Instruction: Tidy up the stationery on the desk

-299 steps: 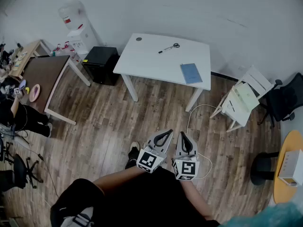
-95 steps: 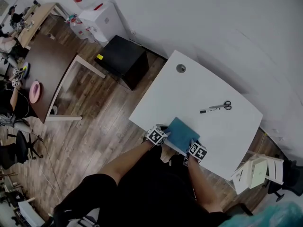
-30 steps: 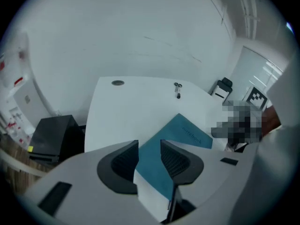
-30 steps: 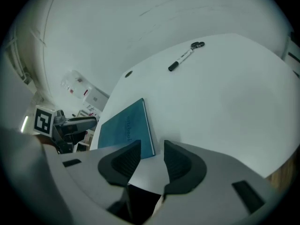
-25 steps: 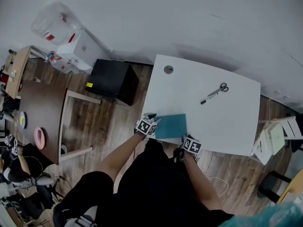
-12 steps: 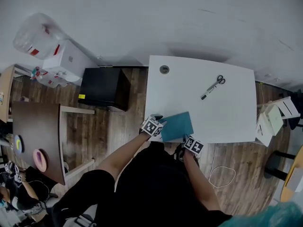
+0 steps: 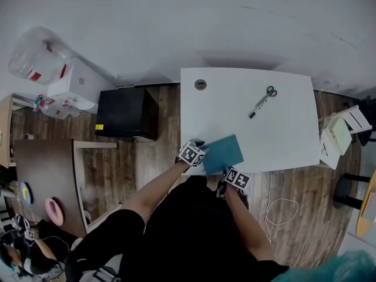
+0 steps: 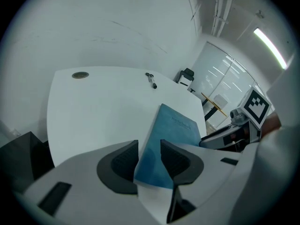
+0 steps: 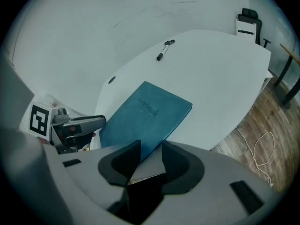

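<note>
Teal notebook (image 7: 223, 153), matte, flat, rectangular: lower centre of frame, over the white desk's (image 7: 288, 140) near edge. Your left gripper (image 7: 200, 155) clamps its left edge, your right gripper (image 7: 228, 169) its lower corner; forearms extended forward.

The only legible print was the word "notebook", in dark lowercase letters across the cover of the teal notebook (image 9: 146, 114). It was sharp in the right gripper view and fainter in the left. A yellow sticker (image 7: 100, 127) on the black cabinet (image 7: 126, 113) was too small to read.
</note>
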Available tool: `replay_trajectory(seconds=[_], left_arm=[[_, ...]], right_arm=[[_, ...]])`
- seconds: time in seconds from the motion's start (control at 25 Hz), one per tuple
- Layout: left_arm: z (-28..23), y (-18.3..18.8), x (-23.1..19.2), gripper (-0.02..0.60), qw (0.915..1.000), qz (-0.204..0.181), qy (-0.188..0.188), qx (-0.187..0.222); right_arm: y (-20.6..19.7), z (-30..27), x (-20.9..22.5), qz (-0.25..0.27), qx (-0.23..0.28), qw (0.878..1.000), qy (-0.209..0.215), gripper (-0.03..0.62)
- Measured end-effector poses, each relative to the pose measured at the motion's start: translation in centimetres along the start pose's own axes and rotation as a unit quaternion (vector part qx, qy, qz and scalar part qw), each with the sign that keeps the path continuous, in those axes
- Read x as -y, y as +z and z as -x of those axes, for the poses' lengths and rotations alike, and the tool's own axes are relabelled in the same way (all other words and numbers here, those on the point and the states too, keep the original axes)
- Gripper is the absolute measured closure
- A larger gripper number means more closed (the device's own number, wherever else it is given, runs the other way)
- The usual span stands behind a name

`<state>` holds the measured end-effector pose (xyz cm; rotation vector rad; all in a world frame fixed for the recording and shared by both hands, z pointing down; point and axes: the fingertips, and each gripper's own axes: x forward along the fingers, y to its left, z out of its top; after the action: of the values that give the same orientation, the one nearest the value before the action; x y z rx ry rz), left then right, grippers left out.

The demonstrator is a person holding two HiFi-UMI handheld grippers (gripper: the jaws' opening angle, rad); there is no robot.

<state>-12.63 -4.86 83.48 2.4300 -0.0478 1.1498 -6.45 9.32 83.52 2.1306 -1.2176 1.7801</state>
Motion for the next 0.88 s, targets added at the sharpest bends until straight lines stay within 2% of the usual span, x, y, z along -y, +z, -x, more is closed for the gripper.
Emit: replay_trajectory(seconds=[0.24,0.48,0.88], left_arm=[[-0.2,-0.1,0.0,0.437,0.9999,0.004,-0.013,-0.007],[0.2,-1.6,0.7,0.434,0.9981,-0.042,-0.022,-0.04],[2.3,-3.1,0.6,0.434,0.9992,0.001,-0.021,-0.034]], right_arm=[[0.1,0.0,0.2,0.012,-0.002,1.0,-0.015,0.45],[0.1,-0.2,-0.1,0.028,-0.009,0.999,-0.026,0.45],[0.7,-0.9,-1.6,0.087,-0.026,0.995,-0.032,0.45]])
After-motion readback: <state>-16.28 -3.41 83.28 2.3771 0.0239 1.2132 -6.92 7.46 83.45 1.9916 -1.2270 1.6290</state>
